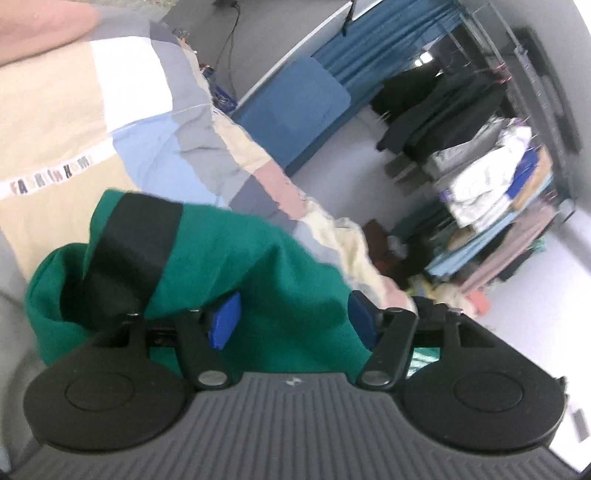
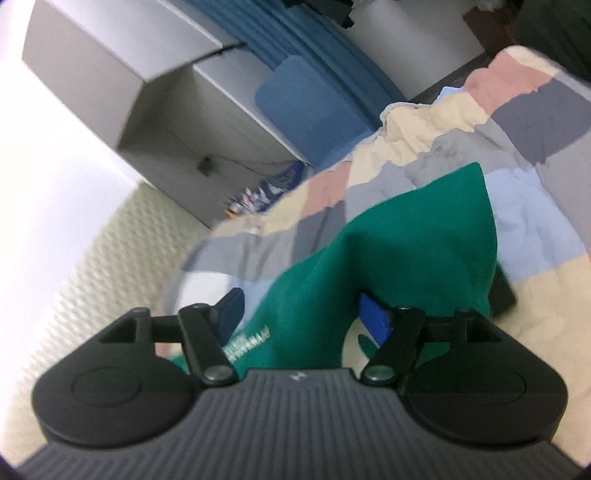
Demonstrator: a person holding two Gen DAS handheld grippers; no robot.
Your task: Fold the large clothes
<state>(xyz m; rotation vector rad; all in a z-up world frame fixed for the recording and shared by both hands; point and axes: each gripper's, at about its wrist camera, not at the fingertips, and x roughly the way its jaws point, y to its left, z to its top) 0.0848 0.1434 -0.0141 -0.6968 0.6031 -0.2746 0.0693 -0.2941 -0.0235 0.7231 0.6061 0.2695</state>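
Observation:
A green garment with a black band lies bunched on a patchwork quilt. My left gripper is open, and the green cloth lies loosely between its blue pads. In the right wrist view the same green garment rises to a peak, with white lettering near its lower edge. My right gripper is also open. The cloth passes between its blue pads without being pinched. Both views are tilted and blurred.
The quilt covers a bed. Beyond its edge are a blue cushion, a blue curtain and a rack of hanging and stacked clothes. A grey cabinet stands to the left. A person's bare arm shows at top left.

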